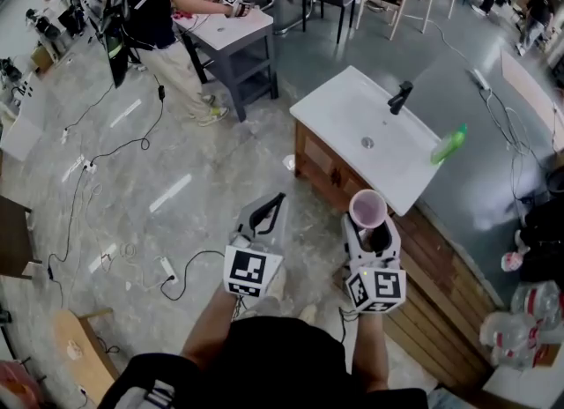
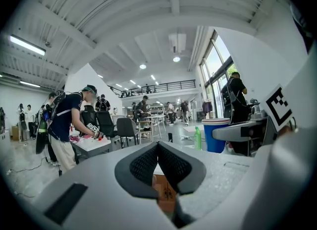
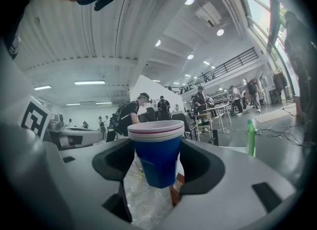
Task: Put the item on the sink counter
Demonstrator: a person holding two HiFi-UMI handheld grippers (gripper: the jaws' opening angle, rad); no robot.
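A stack of blue cups with white and red rims stands upright between the jaws of my right gripper, which is shut on it. In the head view the cups show a pink inside and my right gripper hovers over the floor just short of the near edge of the white sink counter. My left gripper is to the left at about the same height, over the floor. Its jaws meet with nothing between them. The cups also show in the left gripper view.
The counter carries a black faucet, a drain and a green bottle at its right end. A person works at a grey table behind. Cables and a power strip lie on the floor to the left.
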